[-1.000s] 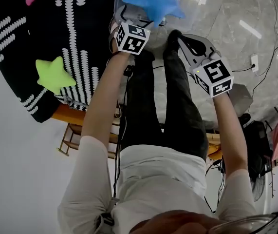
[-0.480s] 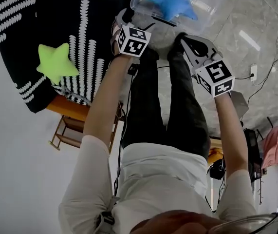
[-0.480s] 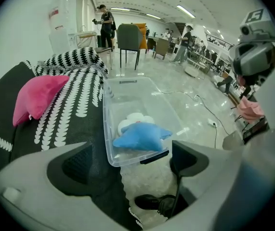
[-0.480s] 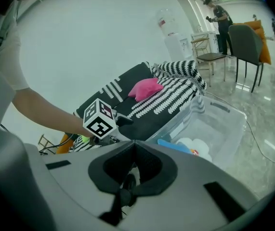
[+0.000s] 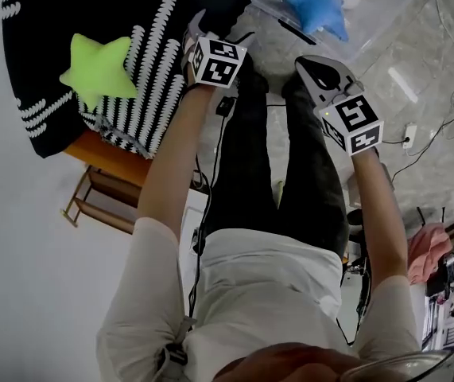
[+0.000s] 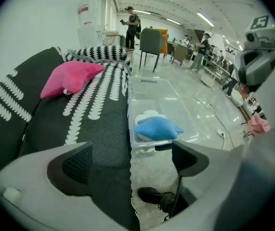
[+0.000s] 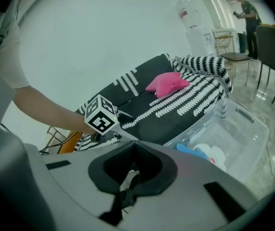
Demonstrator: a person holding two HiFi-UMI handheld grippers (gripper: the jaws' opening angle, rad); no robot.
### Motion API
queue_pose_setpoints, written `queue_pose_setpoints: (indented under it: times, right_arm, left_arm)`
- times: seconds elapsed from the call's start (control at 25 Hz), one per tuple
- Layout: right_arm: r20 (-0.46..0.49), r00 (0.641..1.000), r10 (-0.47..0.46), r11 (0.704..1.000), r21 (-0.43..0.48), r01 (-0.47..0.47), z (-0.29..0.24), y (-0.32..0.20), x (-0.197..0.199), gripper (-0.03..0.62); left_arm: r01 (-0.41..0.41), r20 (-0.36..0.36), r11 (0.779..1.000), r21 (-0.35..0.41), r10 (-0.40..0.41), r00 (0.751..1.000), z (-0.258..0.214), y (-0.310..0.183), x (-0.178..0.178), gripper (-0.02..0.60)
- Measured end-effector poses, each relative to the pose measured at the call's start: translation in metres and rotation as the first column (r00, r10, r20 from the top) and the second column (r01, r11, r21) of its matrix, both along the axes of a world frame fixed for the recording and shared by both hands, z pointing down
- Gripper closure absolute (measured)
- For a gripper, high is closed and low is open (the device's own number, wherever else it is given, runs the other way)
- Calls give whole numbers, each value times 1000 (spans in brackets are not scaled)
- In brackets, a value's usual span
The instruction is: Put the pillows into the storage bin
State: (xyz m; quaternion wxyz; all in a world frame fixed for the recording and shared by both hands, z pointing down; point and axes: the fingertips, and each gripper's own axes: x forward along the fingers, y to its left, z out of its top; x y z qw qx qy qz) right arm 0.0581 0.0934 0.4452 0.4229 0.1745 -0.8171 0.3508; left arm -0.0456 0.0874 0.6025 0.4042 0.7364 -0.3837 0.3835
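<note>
My left gripper [image 6: 131, 163] gapes empty; my right gripper [image 7: 133, 154] is pinched together on nothing. The blue pillow [image 6: 157, 128] is in the storage bin [image 6: 161, 95]. The green pillow [image 5: 99, 68] and pink pillow [image 6: 70, 78] lie left on the sofa [image 6: 94, 129]. I fear a shallow pinch slipping off.

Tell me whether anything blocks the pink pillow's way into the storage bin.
Nothing visible does. The pink pillow lies on the sofa throw; the storage bin stands open beside it, a blue pillow at its near end.

White shirt [image 5: 258, 293], dark trousers [image 5: 316, 185]
</note>
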Motion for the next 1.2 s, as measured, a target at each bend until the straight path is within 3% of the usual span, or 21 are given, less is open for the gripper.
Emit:
queue_pose_setpoints:
  times: [0.24,0.48,0.68,0.96,1.12,1.2]
  right_arm:
    - [16,995,-94,995,-24,94,11,16,-54,591]
    - [35,984,-175,983,-51,177,25,35,-103,591]
    - [54,969,-239,967,-72,243,32,53,-143,591]
    - [69,942,-329,937,-100,335,45,79,-197,591]
    - [82,925,-370,922,-89,377,40,104,-200,591]
    - [127,913,-389,917,-39,396,36,114,-195,591]
  left_arm:
    - [139,31,989,-54,-138,990,15,38,-72,92]
    - [241,107,967,-81,-232,967,29,83,-140,92]
    - [375,178,922,-93,-355,918,33,122,-206,92]
    - [467,251,878,-106,-431,867,41,174,-280,92]
    - [514,283,853,-91,-472,835,33,208,-291,92]
    - [534,325,844,-36,-496,805,19,219,-293,92]
